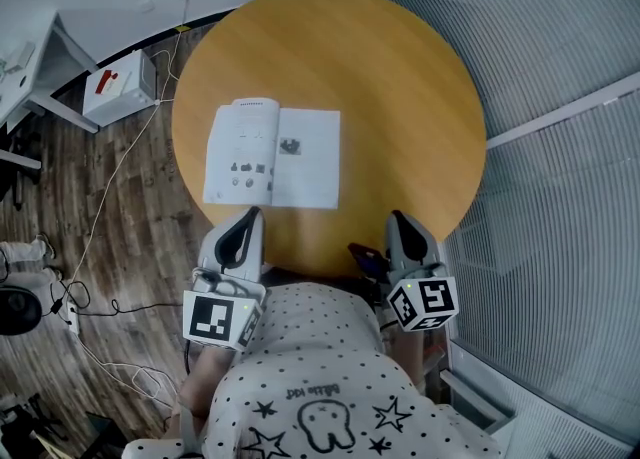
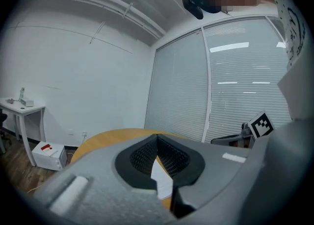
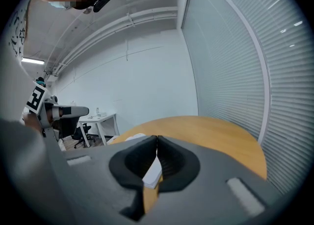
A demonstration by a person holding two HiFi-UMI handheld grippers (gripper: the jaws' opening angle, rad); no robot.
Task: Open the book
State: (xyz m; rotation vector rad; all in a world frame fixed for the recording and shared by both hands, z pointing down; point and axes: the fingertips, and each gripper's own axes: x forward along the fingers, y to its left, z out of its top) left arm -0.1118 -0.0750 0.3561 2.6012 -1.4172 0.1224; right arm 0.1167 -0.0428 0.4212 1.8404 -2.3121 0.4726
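The book (image 1: 272, 154) lies open on the round wooden table (image 1: 400, 87), its white pages facing up. My left gripper (image 1: 250, 215) sits at the table's near edge just below the book, jaws shut and empty. My right gripper (image 1: 396, 218) rests at the near edge further right, also shut with nothing in it. In the left gripper view the jaws (image 2: 157, 137) meet at their tips and a strip of the book (image 2: 162, 177) shows behind them. In the right gripper view the closed gripper (image 3: 157, 137) has the book (image 3: 153, 174) beyond it.
A white box (image 1: 118, 85) stands on the wood floor left of the table, with cables (image 1: 100, 237) trailing across the floor. A white desk (image 1: 30, 57) is at the far left. Glass walls with blinds (image 1: 560, 147) close the right side.
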